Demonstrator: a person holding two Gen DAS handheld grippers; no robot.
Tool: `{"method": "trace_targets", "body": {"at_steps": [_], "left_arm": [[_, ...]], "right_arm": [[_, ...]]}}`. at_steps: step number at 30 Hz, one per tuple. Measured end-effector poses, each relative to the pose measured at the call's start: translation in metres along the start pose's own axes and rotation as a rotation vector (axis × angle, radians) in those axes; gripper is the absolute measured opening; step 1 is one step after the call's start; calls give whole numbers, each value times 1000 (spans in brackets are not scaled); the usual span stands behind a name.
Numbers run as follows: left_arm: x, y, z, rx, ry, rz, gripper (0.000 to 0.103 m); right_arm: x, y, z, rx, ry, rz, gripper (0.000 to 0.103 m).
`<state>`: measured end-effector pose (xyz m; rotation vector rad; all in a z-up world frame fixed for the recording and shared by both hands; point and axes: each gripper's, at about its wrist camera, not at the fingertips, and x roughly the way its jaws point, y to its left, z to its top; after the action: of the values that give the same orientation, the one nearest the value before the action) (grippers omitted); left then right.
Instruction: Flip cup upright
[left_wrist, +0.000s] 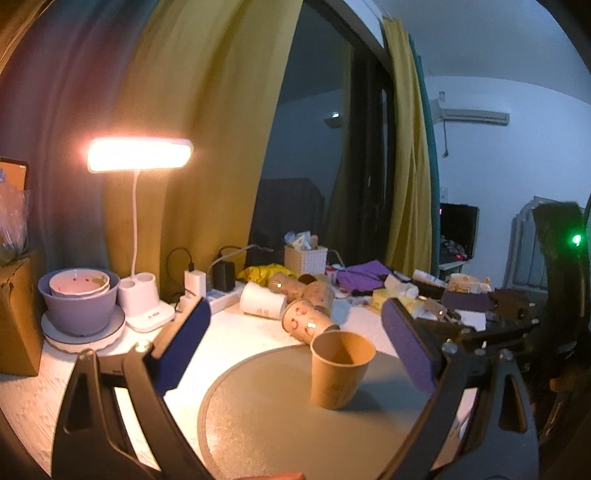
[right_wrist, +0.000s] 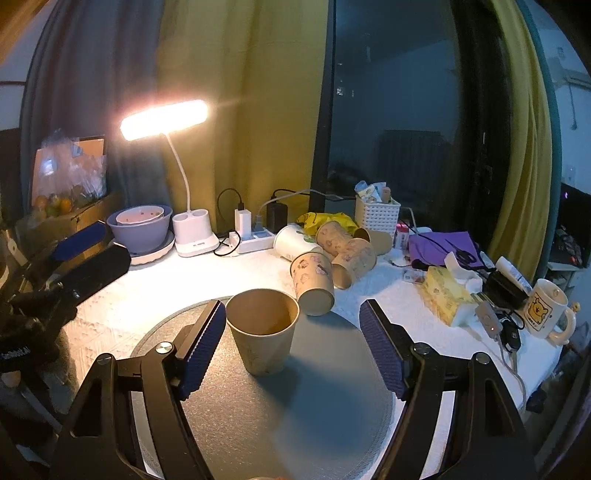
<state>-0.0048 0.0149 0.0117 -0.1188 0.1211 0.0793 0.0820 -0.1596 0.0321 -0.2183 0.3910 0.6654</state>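
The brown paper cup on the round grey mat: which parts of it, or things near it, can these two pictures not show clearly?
- Upright brown paper cup: its inside bottom is in shadow in both wrist views.
- Faint print on its wall: too dim to read in either view.
- Round grey mat: near edge hidden by the open left tongs.
- Lying printed paper cups: they overlap, hiding parts of each other.

The white tabletop (right_wrist: 110, 295) is carrying a round grey mat (right_wrist: 295, 406) at its near edge, with an upright paper cup (right_wrist: 262, 332) standing on it. Tipped cups (right_wrist: 332, 254) are lying mid-table; a lit desk lamp (right_wrist: 194, 236) and power strip (right_wrist: 255, 242) are sitting along the far edge.
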Motion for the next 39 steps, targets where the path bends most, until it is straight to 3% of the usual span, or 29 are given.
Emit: {"method": "trace_targets", "body": {"at_steps": [39], "left_arm": [[0,9,-2,-51,48,-30,95]], "right_arm": [[-1,-4,2,-27,-3,-20,78]]}}
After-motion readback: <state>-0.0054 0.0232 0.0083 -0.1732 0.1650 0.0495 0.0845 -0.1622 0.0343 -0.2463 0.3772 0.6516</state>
